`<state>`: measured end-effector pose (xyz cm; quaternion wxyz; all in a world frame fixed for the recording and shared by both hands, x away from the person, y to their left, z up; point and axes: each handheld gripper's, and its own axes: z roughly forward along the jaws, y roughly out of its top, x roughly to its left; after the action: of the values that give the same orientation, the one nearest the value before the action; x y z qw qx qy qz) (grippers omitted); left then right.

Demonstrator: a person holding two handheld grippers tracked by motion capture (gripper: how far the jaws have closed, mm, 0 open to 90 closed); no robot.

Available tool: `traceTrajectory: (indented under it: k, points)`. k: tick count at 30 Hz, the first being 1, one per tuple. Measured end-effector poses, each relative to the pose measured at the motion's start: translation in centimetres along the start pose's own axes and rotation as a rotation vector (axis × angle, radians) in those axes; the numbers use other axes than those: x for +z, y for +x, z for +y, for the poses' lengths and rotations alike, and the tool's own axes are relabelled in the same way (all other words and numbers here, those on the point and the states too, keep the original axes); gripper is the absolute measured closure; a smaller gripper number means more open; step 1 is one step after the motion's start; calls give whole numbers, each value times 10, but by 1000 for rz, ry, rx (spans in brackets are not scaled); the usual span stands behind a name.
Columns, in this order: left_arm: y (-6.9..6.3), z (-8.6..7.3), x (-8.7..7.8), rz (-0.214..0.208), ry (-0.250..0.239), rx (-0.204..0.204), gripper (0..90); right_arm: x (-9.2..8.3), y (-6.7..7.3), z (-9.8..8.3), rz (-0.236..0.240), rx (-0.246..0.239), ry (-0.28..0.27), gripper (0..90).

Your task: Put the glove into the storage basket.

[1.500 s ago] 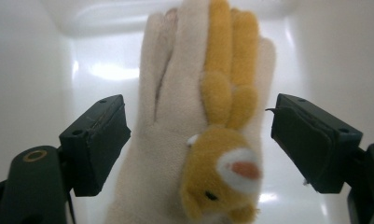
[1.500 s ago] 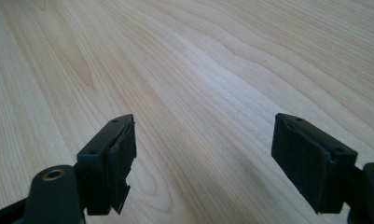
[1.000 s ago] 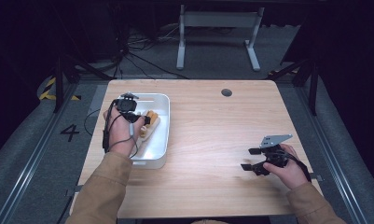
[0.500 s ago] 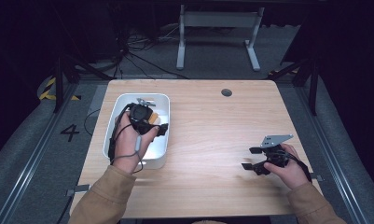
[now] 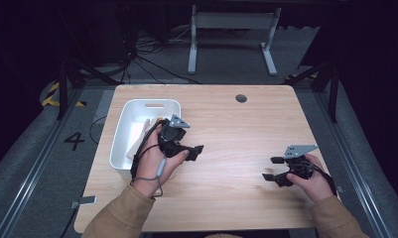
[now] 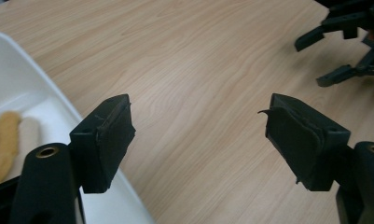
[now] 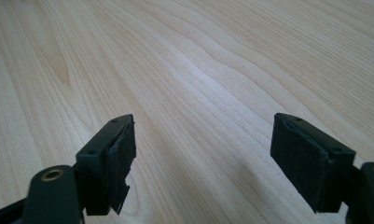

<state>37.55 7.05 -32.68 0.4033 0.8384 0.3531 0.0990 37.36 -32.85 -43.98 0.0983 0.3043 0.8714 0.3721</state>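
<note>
My left gripper (image 5: 194, 151) is over the table just right of a white bin (image 5: 154, 101), pointing toward the table's right side. Its jaws stand open with nothing between them (image 6: 199, 105), only bare wood below. The bin's wall (image 6: 17, 60) shows at the left of the left gripper view, with tan elongated pieces (image 6: 5, 135) lying inside; in the high view my left hand hides most of them. My right gripper (image 5: 269, 168) rests low at the table's right front, open (image 7: 203, 121) and empty over bare wood. It also appears far off as the right gripper (image 6: 348, 46).
The wooden table (image 5: 236, 124) has a round cable hole (image 5: 241, 98) near its far edge. Open tabletop lies between the two grippers. Beyond the table stand a metal frame (image 5: 231, 29) and floor cables.
My left hand has moved out of the bin, toward the right and nearer the front, to the table beside it. The right hand has stayed put.
</note>
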Motion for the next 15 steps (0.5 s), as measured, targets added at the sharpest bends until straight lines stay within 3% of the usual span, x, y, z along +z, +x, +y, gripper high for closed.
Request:
traceTrajectory:
  k: [5,15]
  points:
    - [-9,-7,11,-66,-19,54,237,0,0,0,5,-8,2,233]
    - [-22,-23,32,-147,-25,45,218,0,-2,-2,6,-5,13,227]
